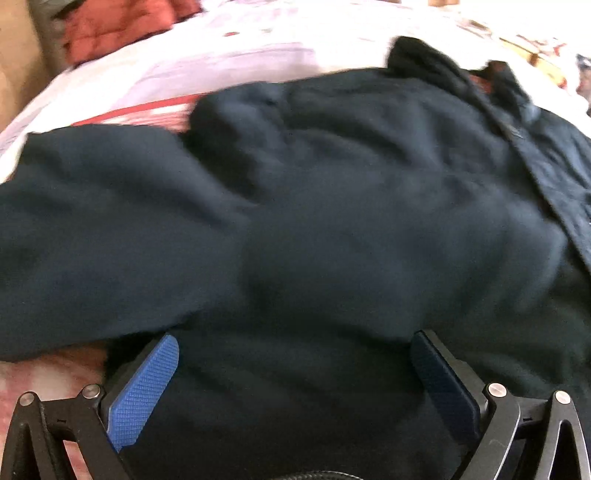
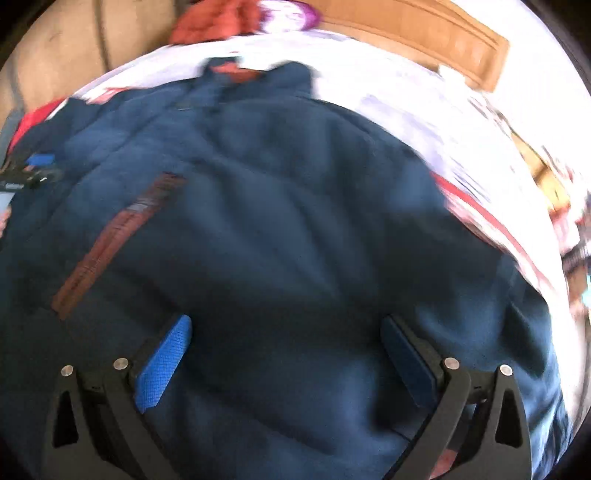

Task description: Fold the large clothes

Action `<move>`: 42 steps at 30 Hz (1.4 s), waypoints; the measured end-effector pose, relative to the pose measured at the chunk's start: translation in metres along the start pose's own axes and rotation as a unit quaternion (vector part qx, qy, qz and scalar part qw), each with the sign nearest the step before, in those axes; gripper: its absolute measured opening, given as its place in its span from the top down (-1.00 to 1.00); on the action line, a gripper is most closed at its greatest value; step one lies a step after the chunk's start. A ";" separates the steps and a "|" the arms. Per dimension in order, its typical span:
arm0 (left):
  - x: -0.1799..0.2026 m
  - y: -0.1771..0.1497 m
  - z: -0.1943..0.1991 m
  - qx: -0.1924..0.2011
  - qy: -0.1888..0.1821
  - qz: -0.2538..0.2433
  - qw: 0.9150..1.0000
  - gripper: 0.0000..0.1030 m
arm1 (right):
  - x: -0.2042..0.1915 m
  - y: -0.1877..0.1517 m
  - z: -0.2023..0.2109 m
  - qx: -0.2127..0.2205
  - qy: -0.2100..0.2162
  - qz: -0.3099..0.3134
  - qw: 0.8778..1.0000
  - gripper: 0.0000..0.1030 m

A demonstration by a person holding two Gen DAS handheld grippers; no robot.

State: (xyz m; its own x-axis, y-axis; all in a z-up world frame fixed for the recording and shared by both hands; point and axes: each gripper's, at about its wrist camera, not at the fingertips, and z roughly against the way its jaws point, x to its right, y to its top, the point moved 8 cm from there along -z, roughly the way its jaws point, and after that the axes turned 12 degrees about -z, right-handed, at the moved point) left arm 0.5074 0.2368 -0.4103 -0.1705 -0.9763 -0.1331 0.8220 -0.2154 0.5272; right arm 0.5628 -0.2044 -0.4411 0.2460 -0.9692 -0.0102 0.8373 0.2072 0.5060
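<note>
A large dark navy jacket (image 1: 332, 221) lies spread on a white patterned bedsheet (image 1: 221, 51); its collar (image 1: 443, 70) points to the far side. My left gripper (image 1: 295, 347) is open, its blue-padded fingers wide apart just above the jacket's lower part. The same jacket (image 2: 277, 221) fills the right wrist view, with a reddish-brown strip (image 2: 110, 240) along its left half and its collar (image 2: 240, 74) at the top. My right gripper (image 2: 288, 332) is open and empty over the jacket. The left gripper (image 2: 33, 170) shows at the far left edge of that view.
An orange-red quilted cloth (image 1: 122, 26) lies at the bed's far left, also in the right wrist view (image 2: 218, 22). A wooden headboard (image 2: 424, 40) runs along the far right. A red stripe (image 2: 480, 214) of the sheet shows beside the jacket.
</note>
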 end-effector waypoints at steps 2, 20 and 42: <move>-0.003 0.016 0.001 0.010 0.004 0.007 1.000 -0.99 | 0.014 0.007 0.005 0.005 -0.015 -0.021 1.000 -1.00; -0.007 0.016 0.046 0.030 0.052 0.080 0.995 -0.99 | -0.111 0.134 -0.100 0.006 0.051 0.062 0.997 -1.00; 0.041 0.084 -0.065 -0.018 0.006 0.043 0.999 -1.00 | -0.002 0.034 -0.041 0.011 0.033 -0.003 0.999 -0.64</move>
State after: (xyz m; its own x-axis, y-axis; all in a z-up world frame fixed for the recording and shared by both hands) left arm 0.6045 0.1800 -0.4261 -0.0920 -0.9908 -0.0993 0.8519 -0.1300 0.5073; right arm 0.6108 -0.1905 -0.4598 0.2729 -0.9596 -0.0691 0.8280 0.1977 0.5247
